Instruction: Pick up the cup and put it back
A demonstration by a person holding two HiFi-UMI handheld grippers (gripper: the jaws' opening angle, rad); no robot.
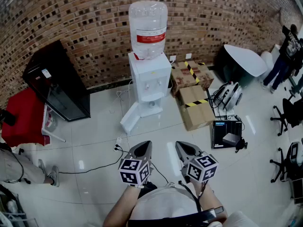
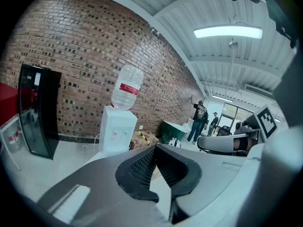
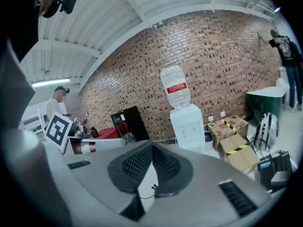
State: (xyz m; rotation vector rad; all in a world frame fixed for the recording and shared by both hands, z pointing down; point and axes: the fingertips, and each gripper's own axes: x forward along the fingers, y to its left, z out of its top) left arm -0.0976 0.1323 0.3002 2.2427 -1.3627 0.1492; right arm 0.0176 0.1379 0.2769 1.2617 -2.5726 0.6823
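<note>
Head view looks down on two grippers held side by side above a shiny white floor (image 1: 94, 136). The left gripper (image 1: 142, 150) has its jaws squeezed together, and nothing is in them. The right gripper (image 1: 185, 150) looks the same: its jaws meet at the tips and hold nothing. Both point a bit down, toward a white water cooler (image 1: 149, 79) that stands well apart from them by a brick wall (image 1: 71, 13). A big clear bottle (image 1: 148, 30) with a red band sits on top of the cooler. To the right of the cooler are brown boxes (image 1: 196, 105) with yellow and black tape. To the left stands a black cabinet (image 1: 57, 82), and beside it is a red table (image 1: 23, 117). A thin black cable (image 1: 90, 169) runs over the floor near the left gripper. Far off at the right a person (image 1: 284, 56) stands by the wall, and black chairs (image 1: 284, 115) are near that edge. I cannot make out the cup in any view.
</note>
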